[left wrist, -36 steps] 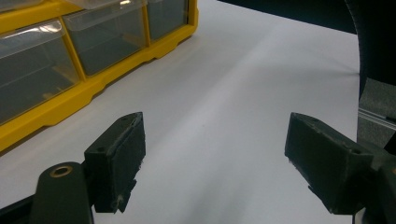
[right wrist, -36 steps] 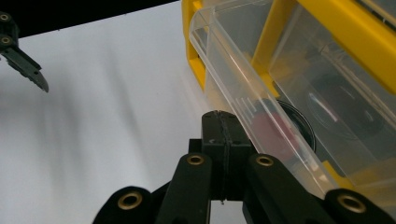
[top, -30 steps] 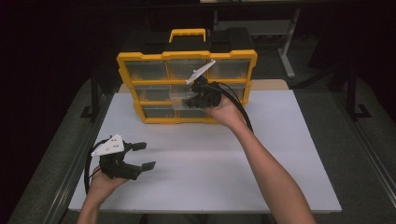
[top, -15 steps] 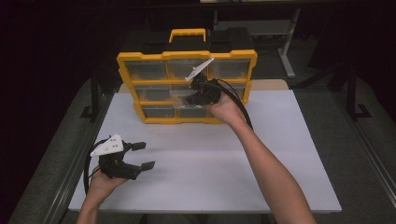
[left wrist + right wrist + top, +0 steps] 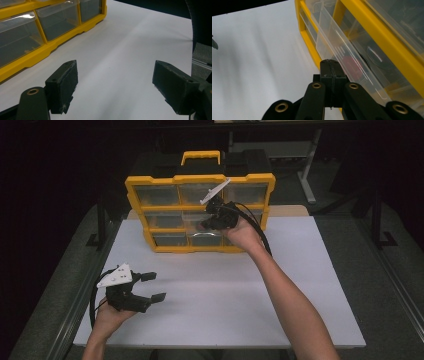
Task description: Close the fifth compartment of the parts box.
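Note:
A yellow organizer box with several clear drawers stands upright at the back of the white tabletop. My right gripper is at its middle row, jaws shut, and their tips touch the front lip of a clear drawer that sticks out a little. I cannot tell whether the lip is pinched between them. A red object shows blurred through that drawer. My left gripper rests near the front left of the table, open, with nothing between its pads. The organizer's lower drawers lie ahead of it to the left.
The organizer has a yellow carry handle on top. Metal rails run along the table's left edge. Dark stands and table legs sit behind the table. White tabletop lies between the two grippers.

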Available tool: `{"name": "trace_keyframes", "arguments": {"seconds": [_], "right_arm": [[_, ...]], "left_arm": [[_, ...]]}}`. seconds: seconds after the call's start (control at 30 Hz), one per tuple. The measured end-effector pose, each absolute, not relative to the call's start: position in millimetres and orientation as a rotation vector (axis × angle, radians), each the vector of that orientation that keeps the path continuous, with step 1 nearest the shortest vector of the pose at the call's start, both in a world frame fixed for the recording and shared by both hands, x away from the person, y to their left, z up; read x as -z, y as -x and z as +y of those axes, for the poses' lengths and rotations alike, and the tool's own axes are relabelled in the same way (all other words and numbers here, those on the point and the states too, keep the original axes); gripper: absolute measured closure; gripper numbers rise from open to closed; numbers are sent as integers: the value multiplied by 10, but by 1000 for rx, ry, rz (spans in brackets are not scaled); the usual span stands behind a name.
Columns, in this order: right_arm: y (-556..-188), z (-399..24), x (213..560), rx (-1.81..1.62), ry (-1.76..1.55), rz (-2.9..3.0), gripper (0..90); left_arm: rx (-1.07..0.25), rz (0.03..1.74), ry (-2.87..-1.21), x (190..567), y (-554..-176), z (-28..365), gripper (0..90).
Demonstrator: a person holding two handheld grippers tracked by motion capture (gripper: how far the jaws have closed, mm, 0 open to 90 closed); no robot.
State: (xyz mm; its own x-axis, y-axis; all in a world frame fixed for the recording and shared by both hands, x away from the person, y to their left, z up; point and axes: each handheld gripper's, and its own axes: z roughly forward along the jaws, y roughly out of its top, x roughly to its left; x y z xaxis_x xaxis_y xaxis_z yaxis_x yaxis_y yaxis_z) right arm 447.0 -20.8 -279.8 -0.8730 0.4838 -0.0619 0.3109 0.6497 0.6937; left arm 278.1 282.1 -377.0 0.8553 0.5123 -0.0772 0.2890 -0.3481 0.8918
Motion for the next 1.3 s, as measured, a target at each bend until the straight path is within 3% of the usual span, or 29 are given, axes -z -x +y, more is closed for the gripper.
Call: {"name": "trace_keyframes", "arguments": {"seconds": [1.3], "right_arm": [[-4586, -344, 2764, -1001, -672, 2563, 890]], "left_arm": [[-261, 596, -1959, 3768, -2785, 2828, 207]]}}
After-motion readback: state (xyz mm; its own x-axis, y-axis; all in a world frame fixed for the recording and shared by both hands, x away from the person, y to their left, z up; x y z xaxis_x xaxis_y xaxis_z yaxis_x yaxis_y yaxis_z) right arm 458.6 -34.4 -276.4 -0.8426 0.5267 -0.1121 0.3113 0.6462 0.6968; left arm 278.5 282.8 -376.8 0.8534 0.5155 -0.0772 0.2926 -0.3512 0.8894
